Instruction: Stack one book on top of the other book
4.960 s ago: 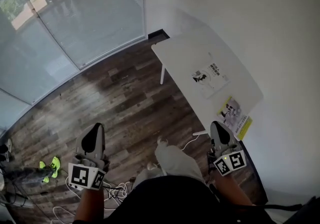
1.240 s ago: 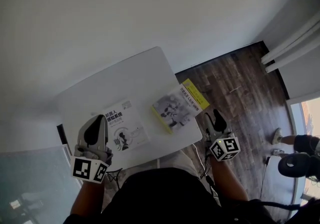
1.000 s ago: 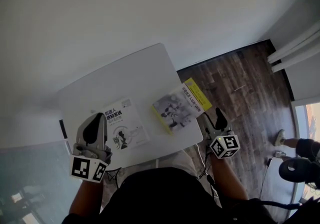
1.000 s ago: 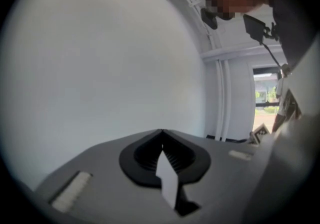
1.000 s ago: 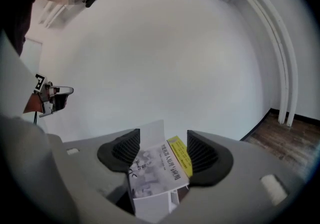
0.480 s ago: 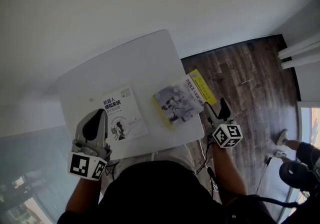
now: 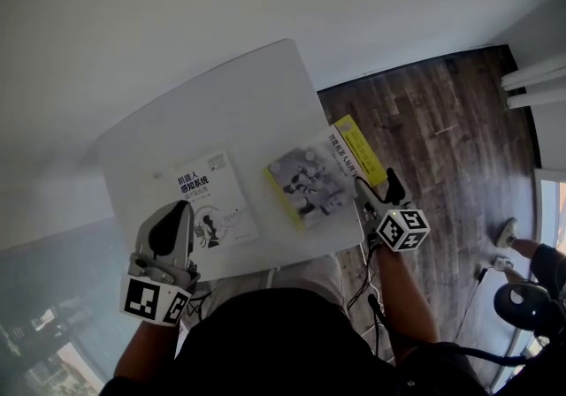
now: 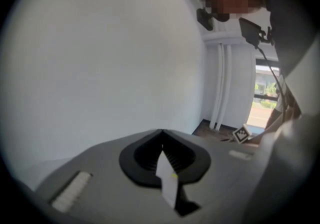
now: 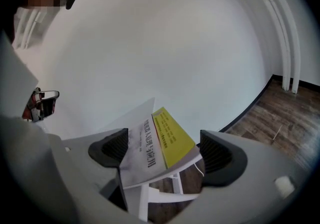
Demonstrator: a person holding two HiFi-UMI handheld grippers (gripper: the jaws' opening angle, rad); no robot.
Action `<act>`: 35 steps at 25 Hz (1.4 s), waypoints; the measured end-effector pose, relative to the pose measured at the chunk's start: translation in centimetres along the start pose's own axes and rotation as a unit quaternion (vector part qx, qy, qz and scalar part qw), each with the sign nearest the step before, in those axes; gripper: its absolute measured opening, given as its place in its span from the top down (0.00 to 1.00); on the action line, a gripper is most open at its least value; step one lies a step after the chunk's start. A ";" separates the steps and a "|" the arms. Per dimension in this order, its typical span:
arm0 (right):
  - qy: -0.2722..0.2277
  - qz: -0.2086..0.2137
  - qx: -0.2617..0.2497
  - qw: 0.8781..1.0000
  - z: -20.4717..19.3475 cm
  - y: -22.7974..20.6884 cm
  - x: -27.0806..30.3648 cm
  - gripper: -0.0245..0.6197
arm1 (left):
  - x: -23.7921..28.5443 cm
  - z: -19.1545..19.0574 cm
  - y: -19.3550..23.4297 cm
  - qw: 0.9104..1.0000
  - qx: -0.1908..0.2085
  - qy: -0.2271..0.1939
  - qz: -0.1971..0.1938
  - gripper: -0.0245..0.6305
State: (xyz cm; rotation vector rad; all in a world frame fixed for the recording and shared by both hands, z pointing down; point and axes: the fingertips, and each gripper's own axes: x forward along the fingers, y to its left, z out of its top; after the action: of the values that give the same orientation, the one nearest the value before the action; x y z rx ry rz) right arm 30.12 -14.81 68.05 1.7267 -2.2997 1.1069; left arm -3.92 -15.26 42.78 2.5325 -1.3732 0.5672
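Now the right gripper [image 7: 376, 189], jaws just opened wide, straddles the yellow book's [image 7: 320, 180] corner at centre-right; left gripper [image 7: 170, 219] closed.

Right gripper [image 9: 165, 154]: jaws wide apart, just been opening. Yellow-edged book [image 9: 152, 148] corner between them, untouched. Book overhangs white table [image 9: 145, 203].

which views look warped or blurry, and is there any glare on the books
Head view: even soft light, sharp, no glare on the grey-and-yellow paperback book. Left gripper view: dark round vignette, and the nearby grey left claw looks soft and blurred. Right gripper view: same vignette, and the white wall pipes curve strongly.
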 end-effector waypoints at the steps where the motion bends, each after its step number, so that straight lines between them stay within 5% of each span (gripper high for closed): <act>1: 0.003 -0.002 0.004 1.000 -0.3 -0.3 0.2 0.27 | 0.3 -0.2 -0.1 1.000 0.000 0.003 -0.002 0.96; 9: 0.034 0.000 0.046 0.998 -2.3 -1.8 1.6 0.27 | 1.4 -0.2 -1.0 1.000 -0.007 0.026 -0.001 0.96; 14: 0.041 0.016 0.083 0.996 -2.9 -1.9 2.8 0.27 | 0.9 -0.4 -0.5 0.999 0.024 0.029 0.000 0.96; 25: 0.043 0.059 0.181 0.981 -3.6 -1.2 4.6 0.28 | 0.3 0.3 0.3 0.999 0.004 0.024 0.023 0.96; 35: 0.040 0.094 0.167 0.981 -2.3 0.2 4.6 0.61 | -0.6 0.4 0.4 0.999 0.001 0.011 0.033 0.96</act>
State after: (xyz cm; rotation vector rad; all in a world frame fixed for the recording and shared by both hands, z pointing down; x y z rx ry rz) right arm 27.44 -17.16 71.74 1.5432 -2.3764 1.6497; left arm -4.47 -15.11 42.19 2.4818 -1.4533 0.6074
